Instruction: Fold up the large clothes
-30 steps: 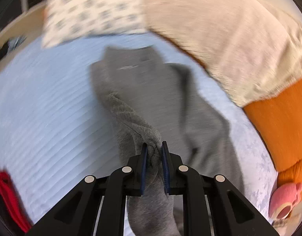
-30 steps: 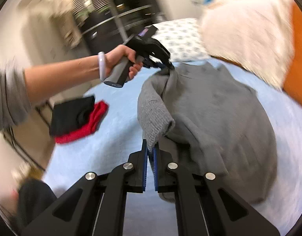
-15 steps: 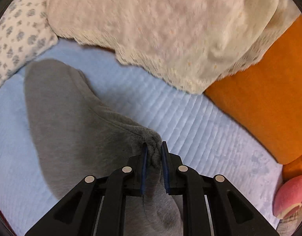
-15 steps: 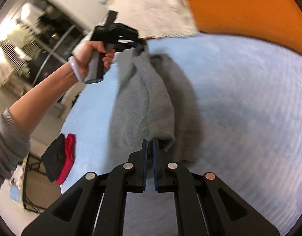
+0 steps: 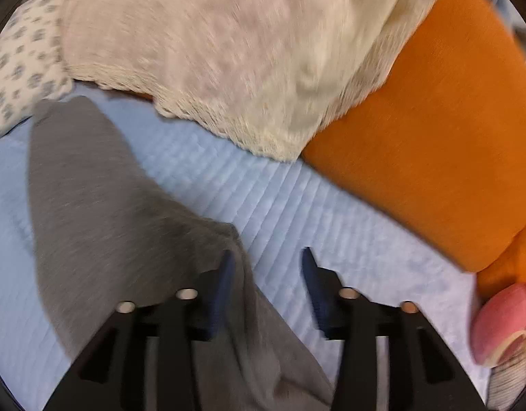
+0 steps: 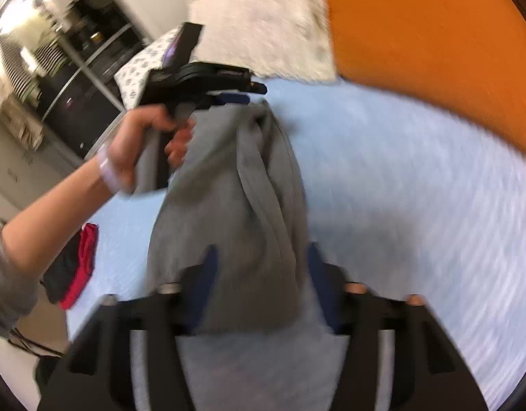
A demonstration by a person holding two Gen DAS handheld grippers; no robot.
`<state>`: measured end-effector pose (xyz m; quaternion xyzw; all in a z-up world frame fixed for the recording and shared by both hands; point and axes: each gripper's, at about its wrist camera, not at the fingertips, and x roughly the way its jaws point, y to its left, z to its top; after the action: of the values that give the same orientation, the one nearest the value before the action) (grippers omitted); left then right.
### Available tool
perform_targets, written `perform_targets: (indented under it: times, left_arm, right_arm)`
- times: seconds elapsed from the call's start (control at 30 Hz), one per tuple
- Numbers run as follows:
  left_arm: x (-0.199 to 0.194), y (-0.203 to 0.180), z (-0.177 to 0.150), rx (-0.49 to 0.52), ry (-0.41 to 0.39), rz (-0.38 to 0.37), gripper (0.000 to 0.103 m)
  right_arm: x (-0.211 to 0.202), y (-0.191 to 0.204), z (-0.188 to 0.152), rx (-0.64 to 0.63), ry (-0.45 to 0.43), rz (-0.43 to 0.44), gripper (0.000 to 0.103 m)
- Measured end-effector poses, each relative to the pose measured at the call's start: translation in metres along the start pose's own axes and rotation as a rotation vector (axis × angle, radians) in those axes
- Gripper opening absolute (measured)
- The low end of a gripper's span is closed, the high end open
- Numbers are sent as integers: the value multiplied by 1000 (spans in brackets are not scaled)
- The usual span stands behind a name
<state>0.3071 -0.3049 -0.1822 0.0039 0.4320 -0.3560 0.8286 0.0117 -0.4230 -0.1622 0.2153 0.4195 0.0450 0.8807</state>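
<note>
**Release after the fold**

Jaws on both our grippers have just been opening. Our left gripper (image 5: 268, 263) stands apart, the soft grey knitted garment (image 5: 101, 205) beside its left finger, no longer pinched as it was a moment ago. Our right gripper (image 6: 261, 260) is also apart, grey cloth lying loose between its fingers on the pale blue quilted bed (image 6: 400, 188). We judge this fold laid down.

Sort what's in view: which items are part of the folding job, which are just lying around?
Job: grey garment; left gripper and right gripper, jaws just opened, cloth loose between them.

Lying about: cream blanket, orange cushion, patterned pillow, pink plush toy, red and black clothes.
</note>
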Motion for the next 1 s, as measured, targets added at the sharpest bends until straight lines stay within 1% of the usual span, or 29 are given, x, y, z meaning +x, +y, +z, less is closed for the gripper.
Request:
perform_targets:
  times: [0.07, 0.13, 0.2, 0.23, 0.27, 0.3, 0.33, 0.37, 0.4, 0.43, 0.5, 0.53, 0.57, 0.6, 0.63, 0.67, 0.7, 0.77, 0.83, 0.87, 0.93, 0.97, 1.0]
  left_arm:
    - [-28, 12, -14, -19, -16, -5, 55]
    - [-52, 29, -37, -44, -24, 21, 55]
    - [-65, 46, -61, -82, -19, 58, 55]
    - [-70, 59, -76, -105, -8, 83, 55]
    - [-70, 67, -88, -125, 0, 97, 54]
    - [-71, 77, -101, -150, 15, 84, 54]
    - [-70, 87, -117, -187, 34, 50, 53]
    - [-68, 91, -126, -194, 44, 33, 52]
    - [-64, 91, -136, -170, 69, 25, 52]
    - [-59, 88, -145, -128, 85, 53, 51]
    - [-53, 82, -157, -77, 93, 80, 51]
    - [-51, 80, -162, -60, 91, 96, 51]
    - [-48, 79, -165, -50, 89, 108, 51]
    - [-44, 78, -168, -43, 92, 118, 51]
    - [-40, 79, -171, -43, 93, 122, 51]
    - [-32, 81, -175, -55, 93, 126, 52]
    - [-30, 81, -176, -54, 91, 133, 53]
    - [-30, 75, -179, -31, 66, 157, 53]
    - [-44, 70, -179, -31, 27, 169, 52]
    - [-54, 67, -182, -34, 9, 173, 52]
    - [-78, 57, -193, -37, -38, 144, 52]
    - [-89, 51, -200, -30, -54, 126, 52]
    - [-98, 44, -208, -17, -70, 103, 52]
  right_arm:
    - [22, 4, 22, -47, 6, 45, 57]
    - [57, 5, 48, -77, 25, 93, 51]
    - [93, 4, 66, -92, 71, 125, 33]
    - [118, 6, 76, -100, 113, 154, 31]
    - [132, 7, 80, -101, 135, 185, 27]
    - [146, 9, 84, -105, 153, 208, 24]
    - [158, 12, 87, -111, 165, 217, 24]
    - [165, 13, 89, -115, 174, 219, 24]
    - [173, 12, 91, -120, 183, 193, 24]
    - [179, 9, 94, -130, 187, 137, 24]
    - [190, -4, 99, -137, 196, 2, 24]
    - [193, -9, 100, -136, 200, -33, 24]
    - [197, -21, 100, -131, 206, -89, 22]
    - [200, -29, 99, -122, 212, -119, 22]
    - [204, -37, 98, -103, 232, -121, 22]
    - [209, -42, 96, -98, 246, -121, 19]
    - [212, -42, 94, -115, 250, -133, 15]
    - [213, -35, 95, -169, 247, -146, 15]
    - [200, -32, 97, -159, 223, -127, 17]
    - [186, -30, 100, -135, 196, -101, 20]
    - [154, -27, 93, -112, 147, -34, 21]
    - [144, -24, 88, -111, 137, -10, 25]
    - [132, -20, 81, -111, 135, 21, 25]
